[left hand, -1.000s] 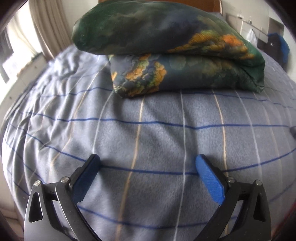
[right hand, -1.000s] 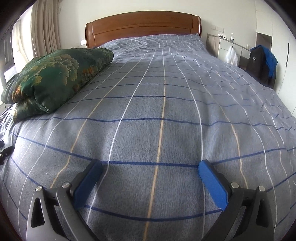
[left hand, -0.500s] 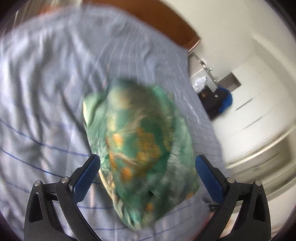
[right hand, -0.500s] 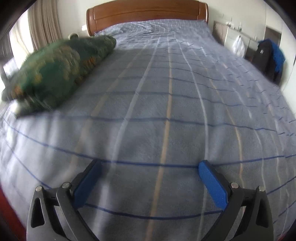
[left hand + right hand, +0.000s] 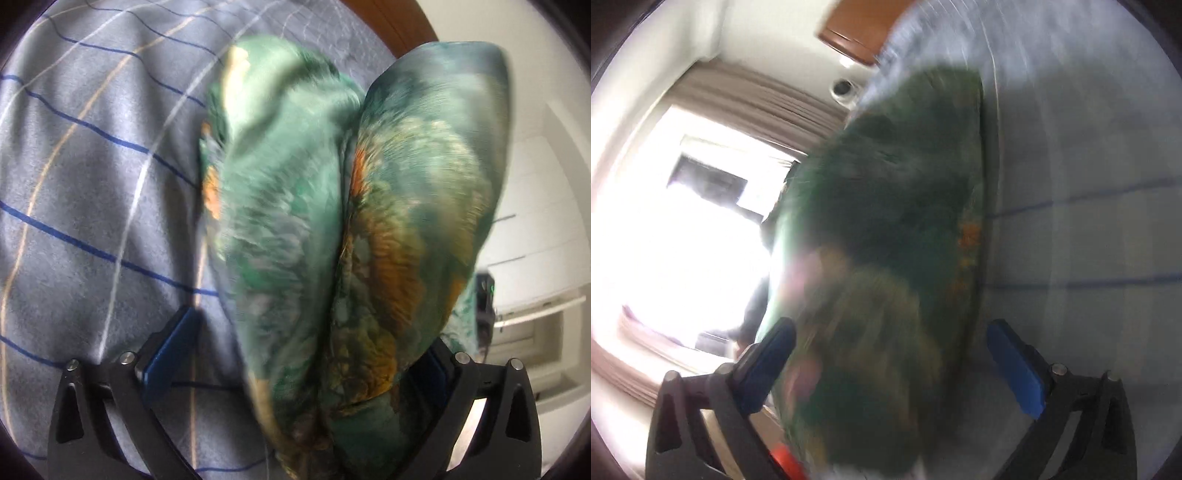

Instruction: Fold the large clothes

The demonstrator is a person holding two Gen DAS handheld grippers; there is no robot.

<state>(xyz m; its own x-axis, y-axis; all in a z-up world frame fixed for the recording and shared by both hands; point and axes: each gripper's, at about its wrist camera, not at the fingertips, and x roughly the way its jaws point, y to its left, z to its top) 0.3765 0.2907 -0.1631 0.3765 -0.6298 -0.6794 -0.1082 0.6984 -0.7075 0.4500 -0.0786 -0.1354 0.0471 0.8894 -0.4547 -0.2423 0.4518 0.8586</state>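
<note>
A folded green cloth with orange flower print (image 5: 332,236) lies in a thick bundle of two layers on the bed. My left gripper (image 5: 306,354) is open, its blue pads (image 5: 173,350) on either side of the bundle's near end. In the right wrist view the same green cloth (image 5: 886,258) is blurred and sits between the open fingers of my right gripper (image 5: 897,365). Whether either gripper touches the cloth is hidden by blur.
The bed has a grey-blue cover with blue, white and tan lines (image 5: 92,184). A brown wooden headboard (image 5: 857,26) is at the far end. A bright window with beige curtains (image 5: 683,221) is beside the bed. White cabinets (image 5: 535,258) stand on the other side.
Both grippers have swung toward the green bundle and rolled sideways. The bundle, earlier far off on the bed, now lies between each gripper's open fingers. Both views are blurred by motion.
</note>
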